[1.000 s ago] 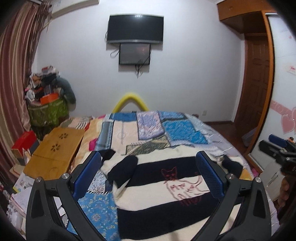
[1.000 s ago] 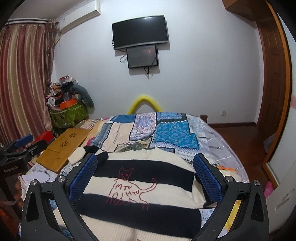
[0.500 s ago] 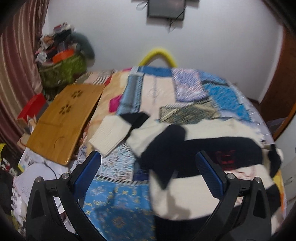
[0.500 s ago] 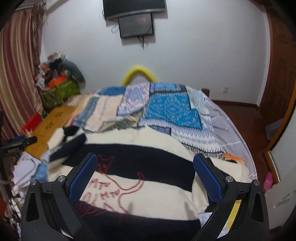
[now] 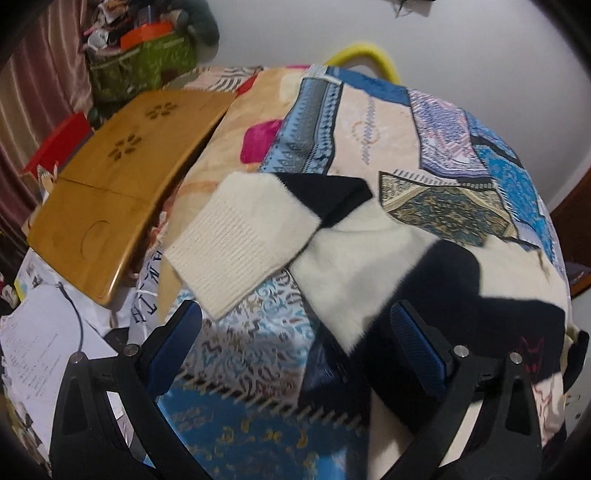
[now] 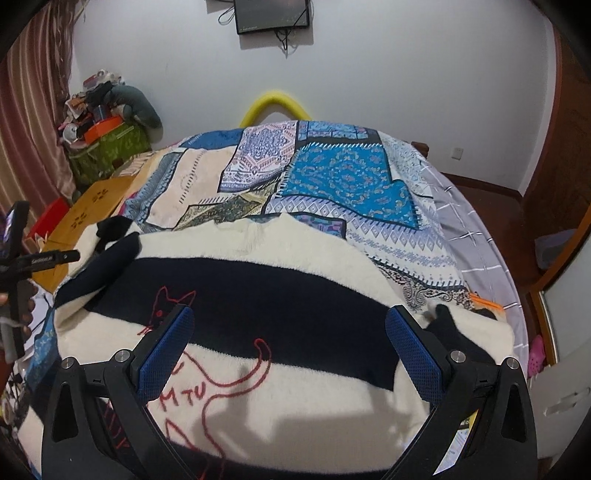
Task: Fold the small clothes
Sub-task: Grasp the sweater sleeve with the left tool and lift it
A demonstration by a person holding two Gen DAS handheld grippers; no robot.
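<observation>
Both pairs of jaws stood wide apart and held nothing. The left gripper (image 5: 295,345), black-framed with blue ribbed pads, hung above the near left part of the bed, its left pad over the blue paisley patch of the patchwork bedspread (image 5: 373,122) and its right pad over a dark band of the cream-and-navy striped knit sweater (image 5: 369,266). The sweater lay spread flat across the bedspread. In the left wrist view one sleeve (image 5: 243,236) reached out to the left, ending in a ribbed cream cuff that rested on the bedspread just beyond the gripper's left pad.

The right gripper (image 6: 288,347), of the same build, hovered over the sweater's body (image 6: 258,295), with both pads above the knit. A red outline cat with stitched letters (image 6: 207,373) lay on the sweater's front between and under the pads. A dark sleeve end (image 6: 114,258) was bent over the sweater's left shoulder, and another dark cuff (image 6: 443,321) lay at the sweater's right edge, near the right pad.

Left of the bed, a bamboo lap tray with flower cut-outs (image 5: 122,184) leaned against the mattress edge, with white papers (image 5: 37,343) below it. A green fabric bin heaped with clutter (image 6: 107,144) stood by the striped curtain (image 6: 26,110). A yellow curved tube (image 6: 275,103) rose behind the bed's far end, below a dark wall screen (image 6: 271,14).
</observation>
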